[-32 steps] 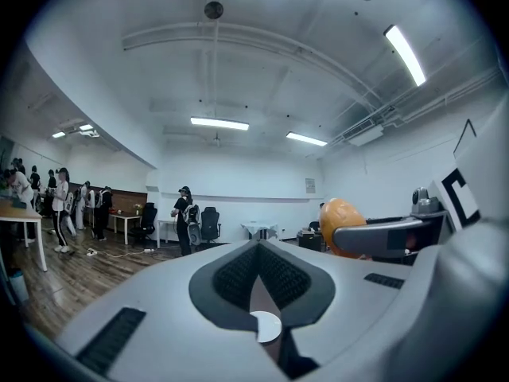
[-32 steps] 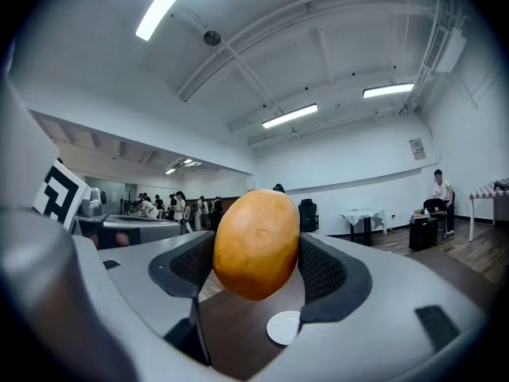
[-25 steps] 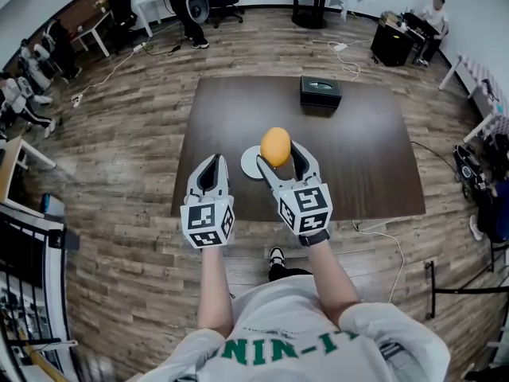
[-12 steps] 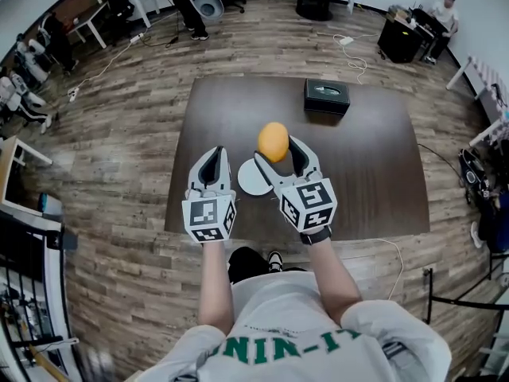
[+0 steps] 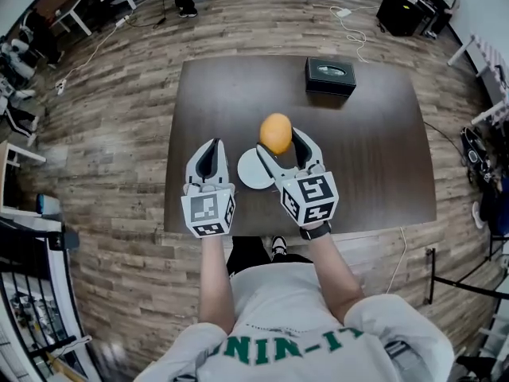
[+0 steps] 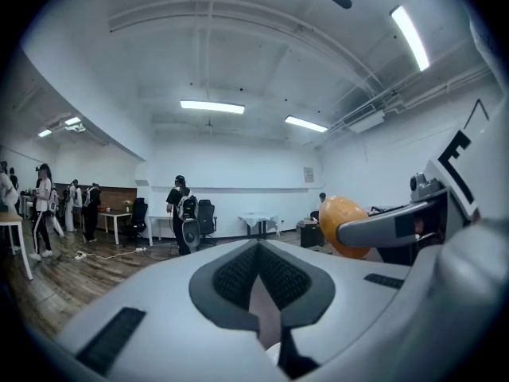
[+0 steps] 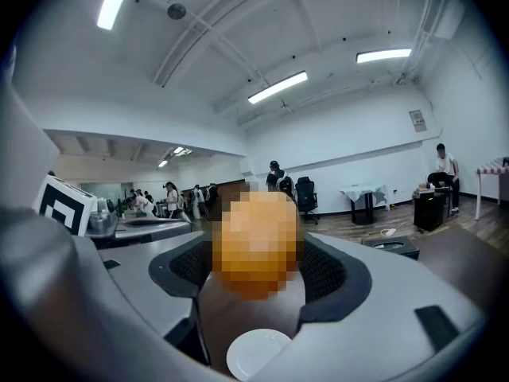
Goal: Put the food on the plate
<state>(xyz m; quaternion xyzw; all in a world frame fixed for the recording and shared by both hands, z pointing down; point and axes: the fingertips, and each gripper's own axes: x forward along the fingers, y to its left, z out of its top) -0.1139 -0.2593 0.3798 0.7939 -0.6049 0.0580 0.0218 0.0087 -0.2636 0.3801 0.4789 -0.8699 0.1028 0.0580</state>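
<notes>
the right gripper [image 5: 280,140], clamped on the orange food [image 5: 275,130], has sunk closer to the plate [image 5: 251,170]; the food hangs above the plate's far side, not set down. the left gripper [image 5: 210,150] is pinched shut, empty.

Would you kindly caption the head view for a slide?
Right gripper holds orange food over the table near the white plate; left gripper shut, empty.

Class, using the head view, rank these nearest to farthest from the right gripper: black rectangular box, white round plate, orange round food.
1. Orange round food: held between its jaws.
2. White round plate: just to the left, partly under the jaws.
3. Black rectangular box: farthest, ahead and slightly right.
</notes>
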